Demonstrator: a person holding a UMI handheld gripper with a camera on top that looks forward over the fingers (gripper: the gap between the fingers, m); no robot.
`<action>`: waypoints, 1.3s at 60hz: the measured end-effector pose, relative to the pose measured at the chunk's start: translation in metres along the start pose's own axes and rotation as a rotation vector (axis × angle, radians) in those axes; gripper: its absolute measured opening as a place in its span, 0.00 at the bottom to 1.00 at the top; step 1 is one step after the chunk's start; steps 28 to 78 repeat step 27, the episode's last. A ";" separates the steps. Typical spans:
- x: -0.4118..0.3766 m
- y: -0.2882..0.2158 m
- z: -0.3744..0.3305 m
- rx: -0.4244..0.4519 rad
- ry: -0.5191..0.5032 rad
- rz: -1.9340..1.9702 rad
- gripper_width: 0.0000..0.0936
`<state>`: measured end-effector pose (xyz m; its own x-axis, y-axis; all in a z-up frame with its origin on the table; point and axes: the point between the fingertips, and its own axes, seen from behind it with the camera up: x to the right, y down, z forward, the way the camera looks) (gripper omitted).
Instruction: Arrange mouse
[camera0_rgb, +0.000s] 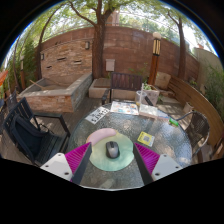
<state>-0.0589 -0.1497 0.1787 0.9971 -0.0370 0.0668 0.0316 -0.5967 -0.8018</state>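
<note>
The gripper (112, 160) hangs level over a glass table (165, 135), angled slightly down, fingers spread wide and empty, with the mouse (112, 149) resting on the table between them.

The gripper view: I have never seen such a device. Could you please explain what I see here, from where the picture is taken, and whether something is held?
There is no robot arm here. A person carries a hand-held gripper, and the camera rides on it and looks forward along its two fingers, which bear magenta pads. The jaws are open. A dark mouse lies on a round glass table between the fingers, with a gap at each side, so nothing is held yet. A small yellow-green card and some papers also lie on the table. Around it stand dark metal chairs; behind is a brick wall with trees.
</note>
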 end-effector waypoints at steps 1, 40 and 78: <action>0.000 0.000 -0.006 -0.002 0.003 0.000 0.91; -0.003 0.016 -0.070 -0.023 0.022 -0.003 0.91; -0.003 0.016 -0.070 -0.023 0.022 -0.003 0.91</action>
